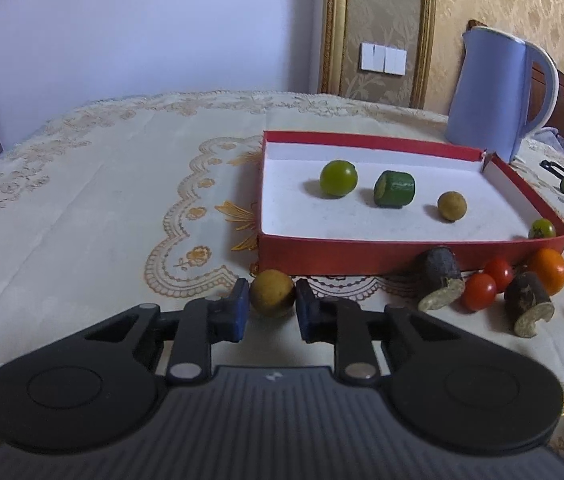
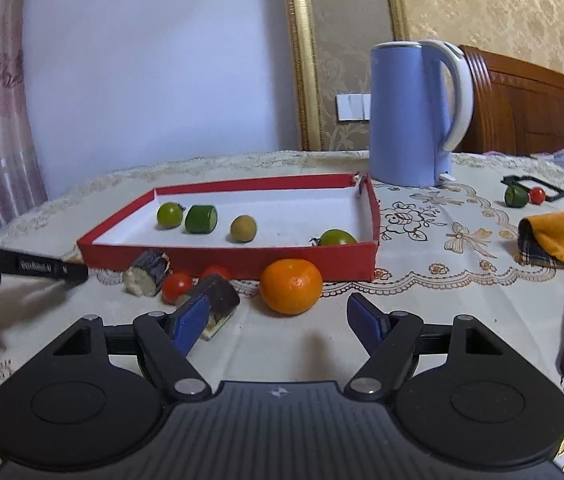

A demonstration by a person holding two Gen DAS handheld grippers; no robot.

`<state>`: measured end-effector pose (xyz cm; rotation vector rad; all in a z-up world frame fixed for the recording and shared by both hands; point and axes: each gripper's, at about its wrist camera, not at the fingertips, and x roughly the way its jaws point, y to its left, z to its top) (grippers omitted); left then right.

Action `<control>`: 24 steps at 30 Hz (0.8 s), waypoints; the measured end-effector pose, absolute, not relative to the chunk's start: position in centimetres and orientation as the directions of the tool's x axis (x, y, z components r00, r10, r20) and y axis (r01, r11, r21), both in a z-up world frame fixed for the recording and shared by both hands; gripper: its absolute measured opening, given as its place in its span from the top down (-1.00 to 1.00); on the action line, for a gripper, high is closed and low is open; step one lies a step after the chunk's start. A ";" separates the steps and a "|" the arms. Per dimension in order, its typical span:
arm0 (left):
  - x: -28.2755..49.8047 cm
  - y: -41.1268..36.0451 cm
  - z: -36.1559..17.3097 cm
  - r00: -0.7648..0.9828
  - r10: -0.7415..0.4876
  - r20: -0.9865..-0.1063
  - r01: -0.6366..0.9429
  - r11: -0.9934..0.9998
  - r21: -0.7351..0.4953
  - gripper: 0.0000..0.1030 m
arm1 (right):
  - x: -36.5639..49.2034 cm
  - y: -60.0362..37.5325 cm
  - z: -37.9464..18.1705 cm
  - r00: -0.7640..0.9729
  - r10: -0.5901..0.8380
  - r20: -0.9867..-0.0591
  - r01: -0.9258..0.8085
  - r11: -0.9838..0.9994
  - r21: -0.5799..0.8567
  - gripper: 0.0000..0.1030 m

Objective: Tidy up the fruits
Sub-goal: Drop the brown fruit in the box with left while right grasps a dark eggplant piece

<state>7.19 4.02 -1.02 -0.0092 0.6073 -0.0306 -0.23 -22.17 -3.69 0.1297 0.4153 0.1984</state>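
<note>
Left tool (image 1: pixel 271 306) grips a small tan-brown round fruit (image 1: pixel 271 293) between its blue pads, low over the cream embroidered tabletop (image 1: pixel 81 208), just in front of the near-left corner of a red box (image 1: pixel 362 254) with a white floor. Inside the box lie 4 pieces: a green round fruit (image 1: pixel 338 179), a green cut cylinder (image 1: pixel 394 189), another tan round fruit (image 1: pixel 451 206), and a green tomato (image 1: pixel 542 229) in the near-right corner.

Right tool (image 2: pixel 277 320) hangs with its jaws wide and nothing between them, pointing at an orange (image 2: pixel 291 286) that sits on the cloth just in front of the box's near wall. Beside the orange lie 2 red cherry tomatoes (image 2: pixel 177 286) and 2 dark-skinned cut stalk pieces (image 2: pixel 147 272). A blue kettle (image 2: pixel 410 112) stands behind the box.

Judging by this, the step in hand is picking up the tan fruit for the box. The next move calls for lifting it clear of the red wall, carrying it forward over the white floor, and letting go over a bare patch. Being round, it may roll on landing, so a low release seems wise.
</note>
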 end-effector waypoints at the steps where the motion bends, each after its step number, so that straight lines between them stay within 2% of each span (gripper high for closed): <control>1: 6.9 4.0 -0.9 0.826 -0.025 -0.564 0.023 1.000 -0.009 0.57 | -0.4 -21.9 -3.6 0.896 0.221 -0.385 -0.174 0.973 0.153 -0.47; 6: 6.0 3.9 -0.3 0.832 -0.031 -0.553 0.034 0.999 -0.005 0.57 | -0.6 -20.3 -3.2 0.876 0.306 -0.374 -0.291 0.952 0.096 -0.47; 10: 5.2 3.3 -0.1 0.850 -0.004 -0.527 0.030 0.999 0.041 0.57 | 0.7 -19.2 -3.1 0.830 0.367 -0.421 -0.377 0.924 0.063 -0.43; 15: 4.9 2.7 -0.1 0.852 -0.007 -0.524 0.040 0.998 0.051 0.57 | 2.2 -17.8 -2.8 0.814 0.357 -0.459 -0.406 0.914 -0.009 -0.40; 16: 4.9 2.7 -0.2 0.851 -0.008 -0.525 0.040 0.998 0.049 0.57 | 2.8 -17.6 -2.9 0.803 0.362 -0.473 -0.413 0.911 -0.004 -0.33; 17: 4.9 2.7 -0.2 0.851 -0.010 -0.526 0.041 0.998 0.048 0.57 | 3.5 -17.3 -3.1 0.788 0.365 -0.495 -0.421 0.907 -0.001 -0.14; 21: 4.8 2.8 -0.1 0.851 -0.008 -0.525 0.042 0.998 0.052 0.57 | 5.1 -17.2 -3.8 0.763 0.363 -0.535 -0.420 0.907 0.017 0.18; 24: 4.7 2.9 0.1 0.855 -0.005 -0.519 0.038 0.998 0.053 0.57 | 4.9 -17.5 -3.7 0.774 0.339 -0.535 -0.393 0.920 0.013 0.18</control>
